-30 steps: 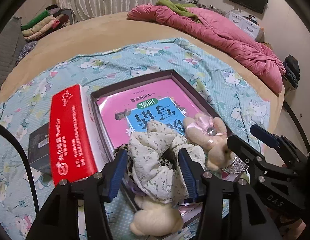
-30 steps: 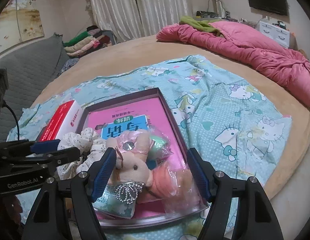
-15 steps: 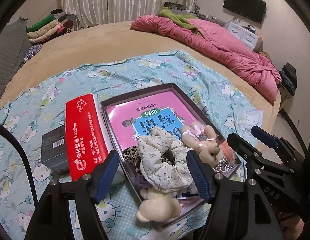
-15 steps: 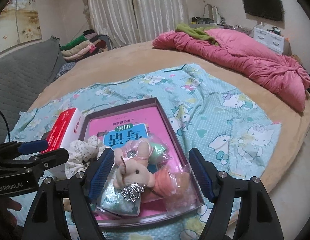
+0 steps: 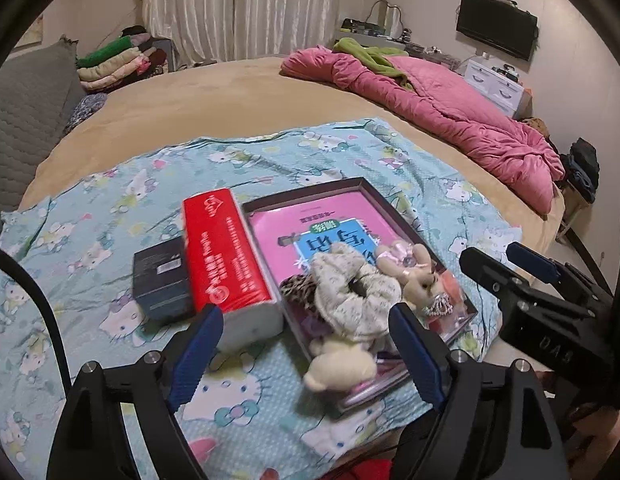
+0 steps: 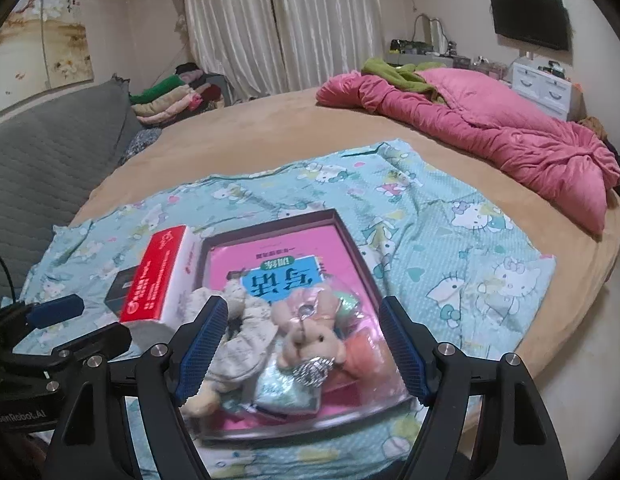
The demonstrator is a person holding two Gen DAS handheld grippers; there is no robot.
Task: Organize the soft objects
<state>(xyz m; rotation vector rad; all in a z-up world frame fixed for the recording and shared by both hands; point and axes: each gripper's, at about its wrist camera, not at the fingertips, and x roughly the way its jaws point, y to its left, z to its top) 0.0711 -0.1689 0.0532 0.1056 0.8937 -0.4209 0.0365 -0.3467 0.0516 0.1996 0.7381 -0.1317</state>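
A dark-rimmed shallow box (image 5: 362,184) holds a pink book (image 5: 310,220) and a heap of soft things. In the heap are a floral scrunchie (image 5: 350,288), a leopard-print scrunchie (image 5: 296,286), a pink-bowed plush bunny (image 5: 410,268) and a cream plush toy (image 5: 338,364). My left gripper (image 5: 306,316) hovers above and in front of the heap. Its jaws are opening and nothing is between them. My right gripper (image 6: 304,306) stands open above the bunny (image 6: 310,332) and the floral scrunchie (image 6: 246,320), apart from both.
A red tissue pack (image 5: 222,252) lies against the box's left side, with a small black box (image 5: 160,276) beyond it. All rest on a blue cartoon-cat cloth (image 5: 90,240) on a round tan bed. A pink quilt (image 5: 450,120) lies at the far right and folded clothes (image 5: 118,64) at the back left.
My left jaws have spread away from the floral scrunchie, which stays in the box. Both grippers have risen and drawn back, so the box looks smaller and farther.
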